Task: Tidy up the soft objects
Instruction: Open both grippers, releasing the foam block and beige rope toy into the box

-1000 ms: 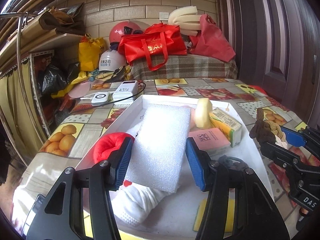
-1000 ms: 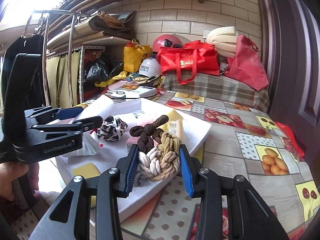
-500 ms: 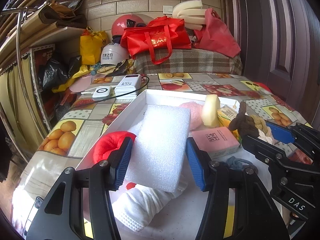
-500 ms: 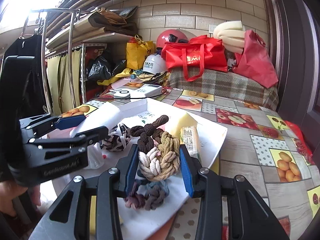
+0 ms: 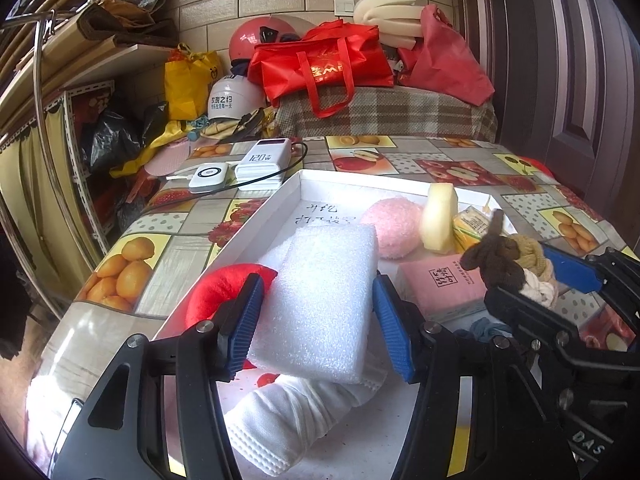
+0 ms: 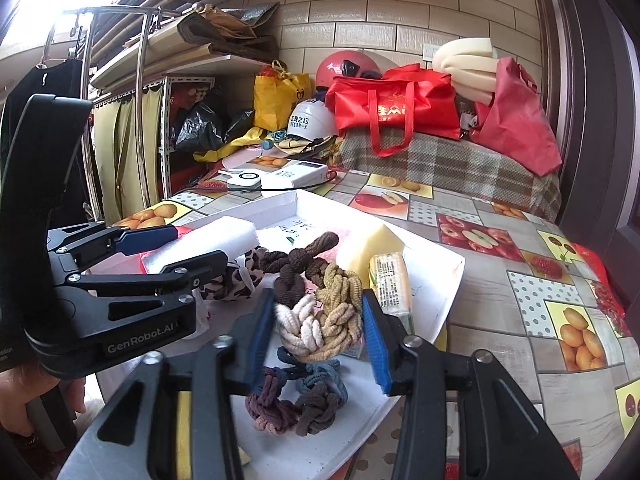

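Here, left tongs (image 5: pixel 318 322) clamp a white foam block (image 5: pixel 320 304) over the white tray (image 5: pixel 280 204) on the desk (image 5: pixel 168 248); red plush (image 5: pixel 216 292) just left of it, white folded cloth (image 5: pixel 292 412) beneath; pink ball (image 5: pixel 390 226), yellow sponge (image 5: pixel 438 216) and pink packet (image 5: pixel 440 284) further right; right tongs (image 6: pixel 318 330) grip a knotted bundle of hair ties (image 6: pixel 316 304), brown, cream, tan, held above more ties (image 6: pixel 296 404) lying in the tray.
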### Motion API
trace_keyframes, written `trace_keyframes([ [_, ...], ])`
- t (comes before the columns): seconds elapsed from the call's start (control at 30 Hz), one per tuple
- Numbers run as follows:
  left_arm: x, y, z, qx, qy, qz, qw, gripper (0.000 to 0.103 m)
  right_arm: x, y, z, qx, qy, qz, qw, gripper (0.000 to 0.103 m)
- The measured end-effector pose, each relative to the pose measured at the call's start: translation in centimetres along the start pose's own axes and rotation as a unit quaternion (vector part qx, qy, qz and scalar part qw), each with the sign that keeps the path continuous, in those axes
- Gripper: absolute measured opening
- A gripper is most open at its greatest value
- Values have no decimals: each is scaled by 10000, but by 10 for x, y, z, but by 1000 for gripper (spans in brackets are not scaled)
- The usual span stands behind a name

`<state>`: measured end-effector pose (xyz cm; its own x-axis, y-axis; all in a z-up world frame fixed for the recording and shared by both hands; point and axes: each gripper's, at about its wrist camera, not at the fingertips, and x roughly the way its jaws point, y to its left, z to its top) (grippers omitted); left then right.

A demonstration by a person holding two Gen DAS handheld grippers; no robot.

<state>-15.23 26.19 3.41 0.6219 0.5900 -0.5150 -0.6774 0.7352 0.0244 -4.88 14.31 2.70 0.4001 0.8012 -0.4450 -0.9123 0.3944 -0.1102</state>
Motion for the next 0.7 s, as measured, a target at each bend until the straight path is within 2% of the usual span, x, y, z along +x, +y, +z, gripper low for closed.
trace_keyframes([
  [0.03, 0, 0, 0, -22, -14, 54, 10000, 65, -1, 0, 0, 5, -20, -21, 10000, 68],
  [0.07, -2, 3, 0, -75, -44, 136, 9999, 79, -2, 0, 0, 10, -52, -45, 10000, 85],
  [0.1, -3, 4, 0, -128, -74, 207, 9997, 87, -4, 0, -1, 23, -97, -76, 9999, 89],
  [0.13, -5, 7, 0, -215, -139, 244, 9994, 89, -6, -1, -1, 52, -162, -99, 9998, 91],
  [0.2, -10, 11, -1, -309, -243, 260, 9989, 91, -7, -2, -1, 104, -219, -111, 9996, 103],
  [0.7, -15, 3, 1, -217, -380, 329, 9985, 91, -10, -9, -1, 253, -309, -174, 9991, 103],
])
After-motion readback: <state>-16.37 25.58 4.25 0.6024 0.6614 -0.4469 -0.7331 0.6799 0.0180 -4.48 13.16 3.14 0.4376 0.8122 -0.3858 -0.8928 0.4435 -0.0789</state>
